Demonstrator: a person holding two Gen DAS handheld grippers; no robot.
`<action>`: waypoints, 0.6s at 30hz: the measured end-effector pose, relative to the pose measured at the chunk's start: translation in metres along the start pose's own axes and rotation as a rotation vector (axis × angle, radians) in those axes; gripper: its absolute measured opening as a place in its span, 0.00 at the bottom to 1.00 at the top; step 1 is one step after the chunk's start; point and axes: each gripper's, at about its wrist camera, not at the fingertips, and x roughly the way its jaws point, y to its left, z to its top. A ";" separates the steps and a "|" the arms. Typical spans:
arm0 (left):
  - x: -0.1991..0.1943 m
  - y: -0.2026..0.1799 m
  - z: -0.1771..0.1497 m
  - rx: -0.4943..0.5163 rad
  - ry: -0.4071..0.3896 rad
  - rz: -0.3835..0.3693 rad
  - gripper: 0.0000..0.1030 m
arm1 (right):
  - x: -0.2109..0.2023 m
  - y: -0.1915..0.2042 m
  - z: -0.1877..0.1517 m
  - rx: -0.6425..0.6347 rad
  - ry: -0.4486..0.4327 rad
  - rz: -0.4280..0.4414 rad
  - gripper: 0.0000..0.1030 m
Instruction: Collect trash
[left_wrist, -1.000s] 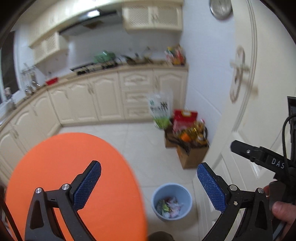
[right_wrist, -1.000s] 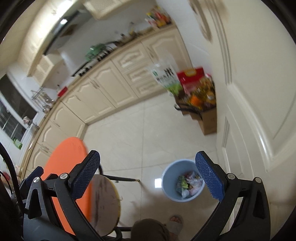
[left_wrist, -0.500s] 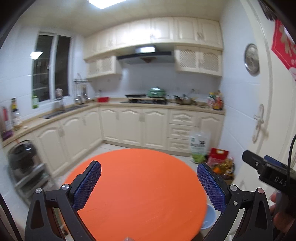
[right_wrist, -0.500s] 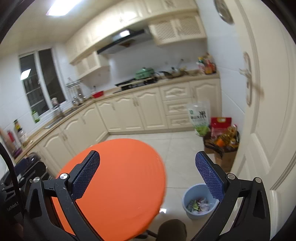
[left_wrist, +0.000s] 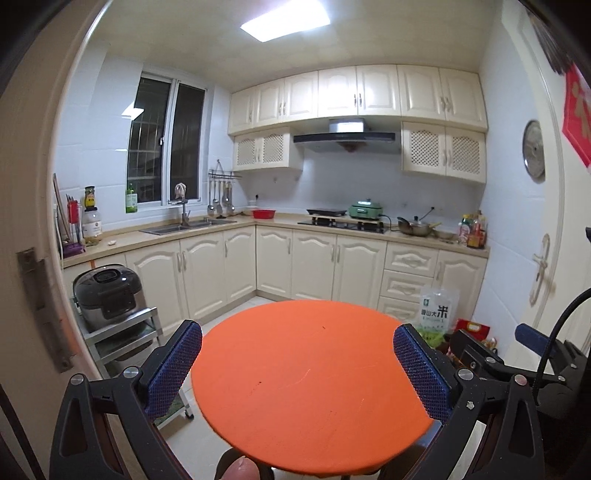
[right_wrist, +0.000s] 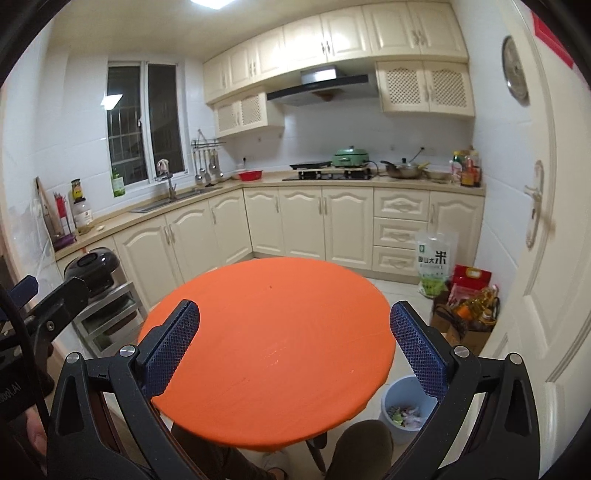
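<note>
Trash (right_wrist: 405, 422) lies as a small heap of scraps inside the pale blue waste bin (right_wrist: 393, 398), which stands on the tiled floor (right_wrist: 404, 295) under the right edge of the round orange table (right_wrist: 266, 350); in the left wrist view the bin is hidden behind the table.

At far left a dark rice cooker (left_wrist: 107, 291) sits on a low metal rack (left_wrist: 122, 339) against the cream cabinets (left_wrist: 207, 273). Above them the counter (left_wrist: 155, 236) carries a steel sink (left_wrist: 188, 225), a red bowl (left_wrist: 263, 213) and, further right, a green pot (left_wrist: 365, 207) on the hob.

The left gripper (left_wrist: 299, 369) hangs over the near side of the table, its blue-padded fingers (left_wrist: 173, 365) spread wide apart with nothing between them. The right gripper (right_wrist: 291, 347) is held the same way over the table top, fingers (right_wrist: 417, 347) wide apart and empty.

To the right of the table a bag of rice (right_wrist: 433, 264) leans against the drawers, just beside a cardboard box (right_wrist: 469, 325) crammed with packets and bottles. A white door (right_wrist: 539, 221) with a metal handle closes the right side.
</note>
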 end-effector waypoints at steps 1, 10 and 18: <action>-0.011 -0.006 -0.005 -0.002 -0.007 0.000 0.99 | -0.003 -0.001 -0.001 0.001 -0.004 -0.001 1.00; -0.062 -0.016 -0.016 -0.006 -0.017 0.004 0.99 | -0.029 -0.007 -0.002 0.017 -0.046 -0.017 1.00; -0.047 -0.005 0.013 -0.012 -0.007 0.005 0.99 | -0.029 -0.006 0.000 0.008 -0.053 -0.015 1.00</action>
